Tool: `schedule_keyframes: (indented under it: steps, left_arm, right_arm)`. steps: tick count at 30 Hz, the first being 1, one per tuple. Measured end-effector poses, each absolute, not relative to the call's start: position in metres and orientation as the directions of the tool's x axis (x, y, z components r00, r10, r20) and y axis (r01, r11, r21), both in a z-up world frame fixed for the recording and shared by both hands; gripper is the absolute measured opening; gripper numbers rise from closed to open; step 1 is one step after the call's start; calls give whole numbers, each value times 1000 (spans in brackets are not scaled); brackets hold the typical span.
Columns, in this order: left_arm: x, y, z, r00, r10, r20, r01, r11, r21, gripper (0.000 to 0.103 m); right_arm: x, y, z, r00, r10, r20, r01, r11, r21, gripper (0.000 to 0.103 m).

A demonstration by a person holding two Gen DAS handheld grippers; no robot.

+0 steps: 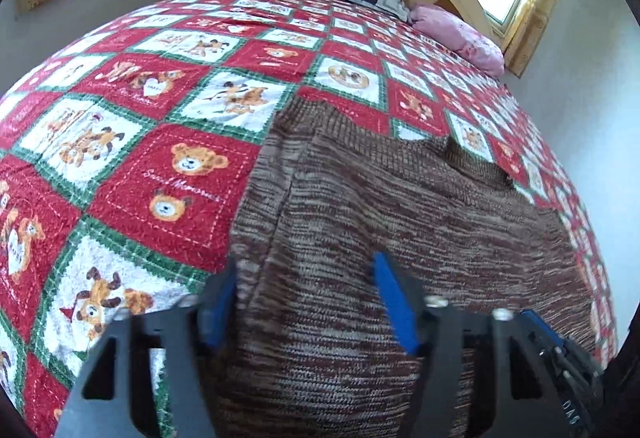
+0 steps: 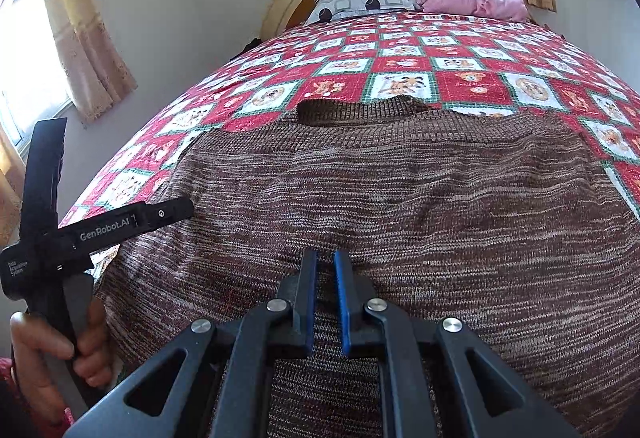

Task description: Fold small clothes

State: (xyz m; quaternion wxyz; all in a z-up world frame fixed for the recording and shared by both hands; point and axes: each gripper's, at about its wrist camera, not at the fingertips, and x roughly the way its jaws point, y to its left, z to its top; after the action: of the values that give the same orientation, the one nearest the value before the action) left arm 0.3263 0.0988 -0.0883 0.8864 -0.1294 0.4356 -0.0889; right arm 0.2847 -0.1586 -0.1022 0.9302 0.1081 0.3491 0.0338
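Right gripper: black linkages, blue pads, silver screws. Left gripper body black, white "GenRobot.AI" lettering.

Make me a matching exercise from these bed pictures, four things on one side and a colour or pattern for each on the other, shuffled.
Things:
1. knitted sweater
2. patchwork quilt with teddy bears
3. crumpled pillow by the headboard
4. pads on the right gripper

Descriptions:
A. blue
B. pink
C. mottled brown and white
D. red, white and green squares

Pairs: 1-C, 2-D, 3-B, 4-A
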Motion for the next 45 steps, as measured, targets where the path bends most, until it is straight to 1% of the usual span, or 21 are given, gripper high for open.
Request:
schedule_keyframes:
  steps: [1, 2, 3, 7, 12, 15, 18, 21, 24, 26, 28, 29, 30, 32, 33, 35, 36, 37, 38, 40, 45]
  left_arm:
    - [327, 102, -88, 599, -286, -748, 36, 943, -331, 28]
    - [329, 105, -88, 584, -329, -742, 43, 925, -377, 23]
    - [330, 106, -87, 577, -344, -741, 46, 919, -391, 22]
    - [325, 94, -77, 597, -306, -742, 52, 937, -345, 21]
    - [303, 57, -45, 645, -335, -687, 150, 937, -316, 18]
    - [290, 20, -37, 633, -382, -674, 235, 924, -302, 12]
    - [284, -14, -47, 606, -399, -688, 298, 916, -269, 11]
    - [288, -37, -73, 555, -382, -739, 313, 919, -239, 11]
    - [279, -45, -69, 597, -347, -723, 350, 924, -155, 12]
    - [277, -41, -64, 580, -359, -731, 369, 916, -157, 15]
    - [272, -32, -53, 565, -397, -723, 388, 902, -192, 25]
    - [267, -27, -47, 564, -412, -716, 393, 896, -206, 34]
    - [261, -21, -41, 568, -420, -707, 397, 893, -212, 41]
    - [246, -11, -31, 591, -429, -684, 405, 890, -208, 67]
    - [237, -2, -26, 612, -431, -663, 406, 891, -205, 70]
    - [227, 12, -21, 646, -419, -638, 385, 900, -202, 73]
    - [224, 21, -19, 662, -410, -628, 365, 908, -208, 73]
    - [225, 29, -19, 673, -401, -622, 343, 914, -218, 73]
    - [226, 37, -20, 684, -390, -617, 319, 920, -228, 73]
    - [234, 52, -26, 698, -355, -622, 262, 935, -239, 73]
    - [257, 78, -59, 668, -283, -688, 104, 951, -290, 73]
  right_arm:
    - [285, -159, -102, 754, 138, -642, 12, 974, 224, 9]
    - [285, -159, -102, 754, 138, -642, 12, 975, 224, 9]
    - [285, -159, -102, 754, 139, -642, 12, 974, 225, 9]
    - [285, -163, -102, 751, 162, -640, 11, 966, 257, 9]
    - [275, -196, -96, 771, 282, -571, 11, 890, 456, 9]
    - [272, -218, -95, 766, 325, -554, 30, 844, 536, 9]
    - [268, -232, -98, 769, 306, -561, 62, 838, 542, 9]
    - [266, -242, -115, 749, 306, -588, 108, 819, 564, 10]
    - [266, -246, -116, 755, 331, -566, 100, 795, 598, 9]
    - [267, -242, -116, 755, 317, -574, 103, 807, 581, 9]
    - [268, -240, -114, 755, 311, -577, 104, 813, 573, 9]
    - [268, -241, -114, 754, 315, -576, 103, 810, 577, 9]
    - [268, -242, -113, 752, 324, -574, 102, 803, 587, 9]
    - [263, -248, -109, 755, 354, -552, 92, 776, 624, 9]
    - [263, -249, -103, 765, 374, -524, 71, 760, 646, 9]
    - [264, -250, -94, 774, 407, -485, 32, 740, 672, 15]
    - [269, -248, -88, 775, 426, -467, 13, 728, 685, 37]
    - [274, -246, -82, 777, 438, -453, -3, 721, 693, 66]
    - [280, -241, -77, 778, 443, -444, -20, 726, 688, 74]
    - [294, -231, -73, 769, 449, -456, -50, 752, 657, 76]
    - [334, -192, -85, 705, 412, -577, -55, 843, 534, 75]
